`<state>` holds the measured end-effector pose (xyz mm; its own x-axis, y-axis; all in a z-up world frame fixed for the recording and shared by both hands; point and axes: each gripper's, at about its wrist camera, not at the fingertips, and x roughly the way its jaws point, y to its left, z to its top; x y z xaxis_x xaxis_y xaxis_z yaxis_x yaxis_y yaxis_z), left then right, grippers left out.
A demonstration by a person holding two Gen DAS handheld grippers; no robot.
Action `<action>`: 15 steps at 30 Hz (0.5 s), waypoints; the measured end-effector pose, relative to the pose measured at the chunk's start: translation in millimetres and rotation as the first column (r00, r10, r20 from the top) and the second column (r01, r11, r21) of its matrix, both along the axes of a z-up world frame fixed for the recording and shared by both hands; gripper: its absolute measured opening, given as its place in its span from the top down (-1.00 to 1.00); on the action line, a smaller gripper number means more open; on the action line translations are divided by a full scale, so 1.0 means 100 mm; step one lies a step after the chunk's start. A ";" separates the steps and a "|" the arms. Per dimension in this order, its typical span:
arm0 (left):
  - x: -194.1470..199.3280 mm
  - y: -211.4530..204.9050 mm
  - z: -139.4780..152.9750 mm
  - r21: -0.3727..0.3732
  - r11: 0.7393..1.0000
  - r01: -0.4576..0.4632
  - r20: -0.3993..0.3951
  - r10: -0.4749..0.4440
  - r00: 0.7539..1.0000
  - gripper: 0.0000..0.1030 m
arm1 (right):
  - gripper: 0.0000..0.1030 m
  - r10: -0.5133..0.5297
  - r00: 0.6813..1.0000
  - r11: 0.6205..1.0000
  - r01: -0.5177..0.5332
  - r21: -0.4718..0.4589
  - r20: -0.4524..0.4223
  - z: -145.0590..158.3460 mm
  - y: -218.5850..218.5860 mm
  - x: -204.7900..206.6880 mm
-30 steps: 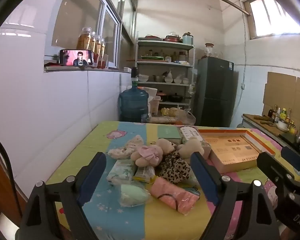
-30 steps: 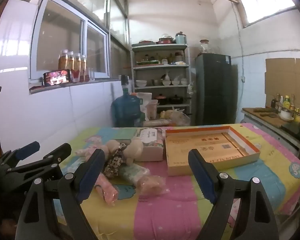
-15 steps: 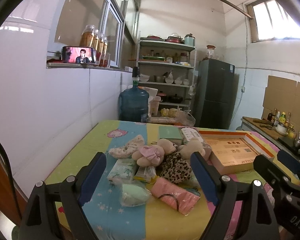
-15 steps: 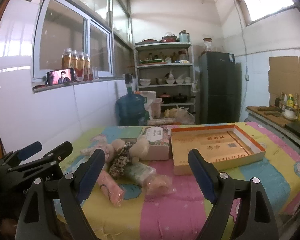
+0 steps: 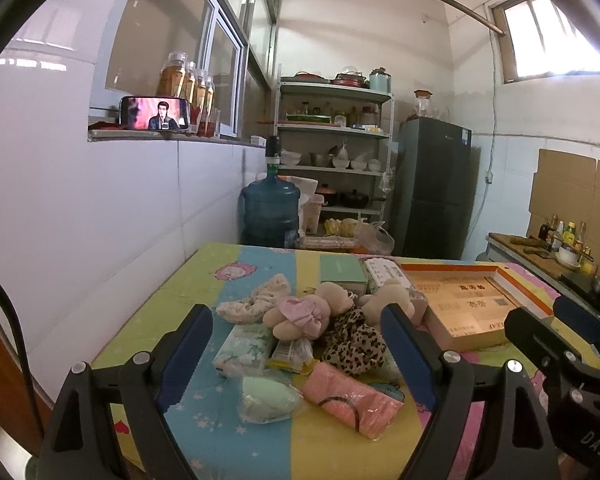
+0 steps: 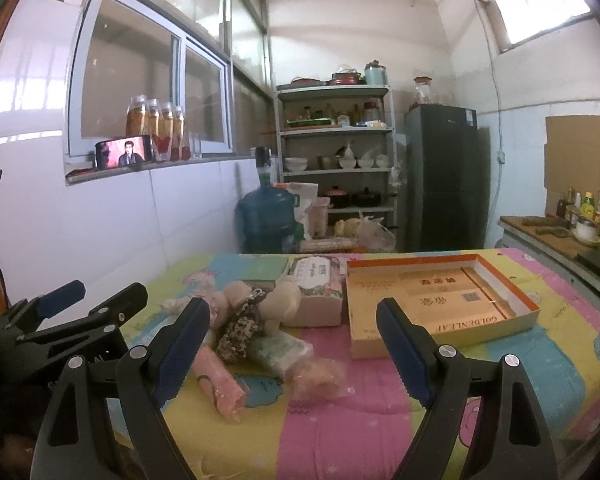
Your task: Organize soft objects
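A heap of soft things lies on the colourful tablecloth: a plush bear in a pink dress (image 5: 300, 314), a leopard-print pouch (image 5: 354, 348), a floral scrunchie (image 5: 256, 300), a wrapped green sponge (image 5: 266, 398), a pink cloth in plastic (image 5: 350, 400) and a tissue pack (image 5: 244, 346). An open orange-rimmed cardboard box (image 6: 440, 300) lies to their right. My left gripper (image 5: 296, 348) hovers open in front of the heap, holding nothing. My right gripper (image 6: 292, 348) is also open, above the table's near side, with the pink cloth (image 6: 218, 380) and a bagged peach item (image 6: 316, 374) between its fingers' line of sight.
A green box (image 5: 342, 276) and a floral box (image 6: 320, 292) stand behind the heap. Beyond the table are a blue water jug (image 5: 270, 212), a shelf rack (image 5: 334, 152) and a dark fridge (image 5: 432, 188). A white tiled wall (image 5: 80, 208) runs along the left; a counter (image 6: 556, 236) stands right.
Both grippers have drawn slightly back and up from the table, so the heap sits a little lower in view. Nothing was grasped or moved.
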<state>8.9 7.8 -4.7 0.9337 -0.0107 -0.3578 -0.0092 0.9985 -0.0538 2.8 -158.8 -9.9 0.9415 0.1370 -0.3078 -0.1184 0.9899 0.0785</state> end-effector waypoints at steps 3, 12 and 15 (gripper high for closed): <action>0.02 -0.02 -0.02 0.012 1.000 0.006 -0.007 -0.006 1.000 -0.68 | -0.68 0.001 1.000 1.000 -0.001 0.008 -0.009 -0.02 -0.02 0.02; 0.02 -0.03 -0.03 0.008 1.000 0.003 -0.011 -0.003 1.000 -0.68 | -0.68 -0.008 1.000 1.000 0.008 0.006 -0.001 -0.06 -0.04 0.03; 0.01 -0.03 -0.05 0.010 1.000 0.005 -0.010 -0.005 1.000 -0.68 | -0.68 -0.007 1.000 1.000 0.007 0.008 0.000 -0.07 -0.03 0.03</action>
<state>9.5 5.0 -9.3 0.9299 -0.0115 -0.3675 -0.0050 0.9990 -0.0441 5.4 -161.6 -16.6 0.9423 0.1330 -0.3071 -0.1115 0.9900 0.0865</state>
